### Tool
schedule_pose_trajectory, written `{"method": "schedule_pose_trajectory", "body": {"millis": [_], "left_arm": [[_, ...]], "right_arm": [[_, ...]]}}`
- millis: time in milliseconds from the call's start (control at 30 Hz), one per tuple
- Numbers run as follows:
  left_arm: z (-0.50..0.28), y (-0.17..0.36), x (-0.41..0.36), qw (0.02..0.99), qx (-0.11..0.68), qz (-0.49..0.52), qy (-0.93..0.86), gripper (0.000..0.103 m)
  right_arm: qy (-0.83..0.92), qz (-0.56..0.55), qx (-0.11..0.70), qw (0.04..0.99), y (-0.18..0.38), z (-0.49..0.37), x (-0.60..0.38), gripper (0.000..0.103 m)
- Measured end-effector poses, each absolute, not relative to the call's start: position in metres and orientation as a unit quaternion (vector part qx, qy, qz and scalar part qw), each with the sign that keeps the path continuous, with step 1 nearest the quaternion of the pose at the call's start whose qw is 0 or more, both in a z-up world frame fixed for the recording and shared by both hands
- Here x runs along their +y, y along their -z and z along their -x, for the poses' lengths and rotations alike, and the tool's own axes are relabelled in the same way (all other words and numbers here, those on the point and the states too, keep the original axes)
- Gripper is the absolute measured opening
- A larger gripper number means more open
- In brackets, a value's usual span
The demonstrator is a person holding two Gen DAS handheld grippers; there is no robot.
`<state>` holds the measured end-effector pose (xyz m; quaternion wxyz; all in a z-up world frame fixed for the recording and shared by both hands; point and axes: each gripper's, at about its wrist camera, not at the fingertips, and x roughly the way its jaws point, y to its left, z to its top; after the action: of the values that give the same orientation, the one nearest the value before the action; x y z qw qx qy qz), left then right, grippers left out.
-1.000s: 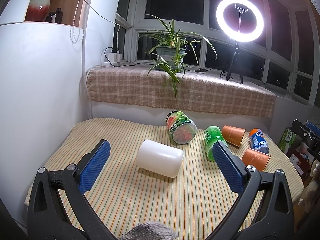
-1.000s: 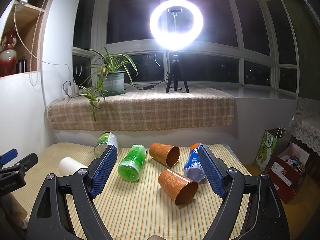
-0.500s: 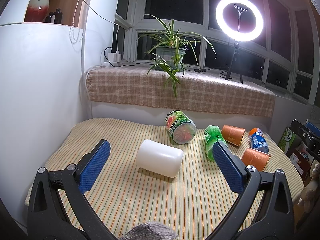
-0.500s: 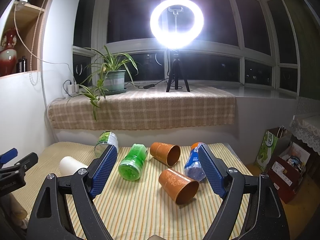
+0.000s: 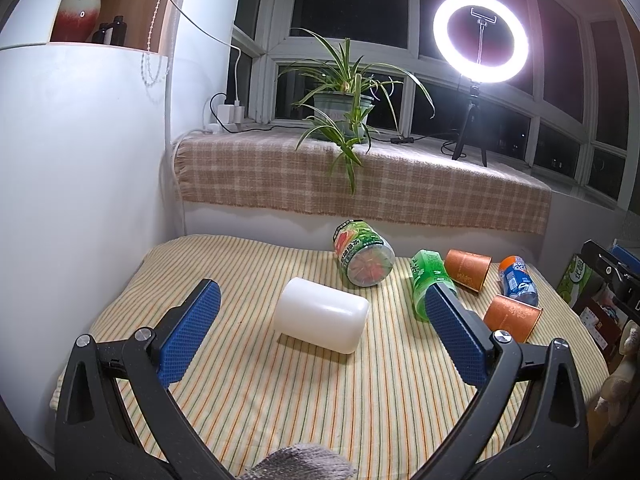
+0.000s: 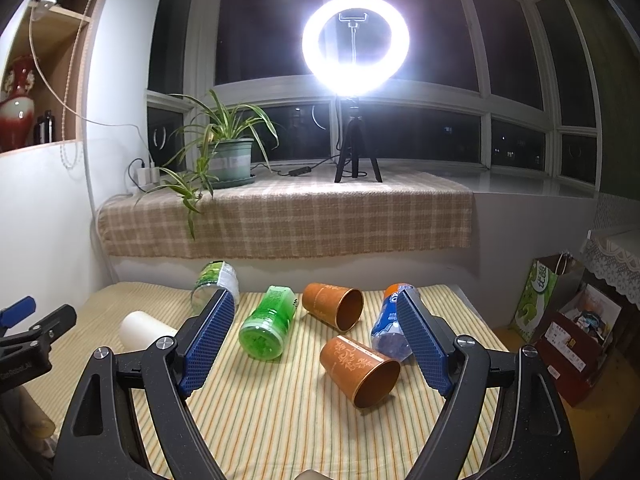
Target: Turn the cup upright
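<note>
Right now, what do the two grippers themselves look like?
Both match: the left gripper and the right gripper have black plastic arms that fork into a V, silver screws at the joints, and flat blue pads with a fine dimpled texture. No cables or sleeves show.

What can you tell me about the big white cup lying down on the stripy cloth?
The white cup is a plain, smooth cylinder that looks like milky plastic, with no label or pattern. It lies on its side on the striped cloth, so it is not upright yet. Its rounded end points toward the right; the other end is not clear from here. Only the cloth touches it. It sits apart from the bottles, ahead of the open left hand-held gripper. In the right view it peeks out at the left.
</note>
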<state>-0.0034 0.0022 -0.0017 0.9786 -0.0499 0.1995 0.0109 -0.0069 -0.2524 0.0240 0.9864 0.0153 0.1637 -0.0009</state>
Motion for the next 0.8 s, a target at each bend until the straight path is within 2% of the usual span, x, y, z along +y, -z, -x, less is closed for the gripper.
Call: {"method": "schedule_pose_trajectory", "body": {"millis": [800], "left_arm": [[0.005, 0.005, 0.011, 0.977, 0.21, 0.043, -0.009, 0.103]], "right_arm": [[-0.038, -0.008, 0.174, 0.984, -0.022, -0.002, -0.241, 0.083]]}}
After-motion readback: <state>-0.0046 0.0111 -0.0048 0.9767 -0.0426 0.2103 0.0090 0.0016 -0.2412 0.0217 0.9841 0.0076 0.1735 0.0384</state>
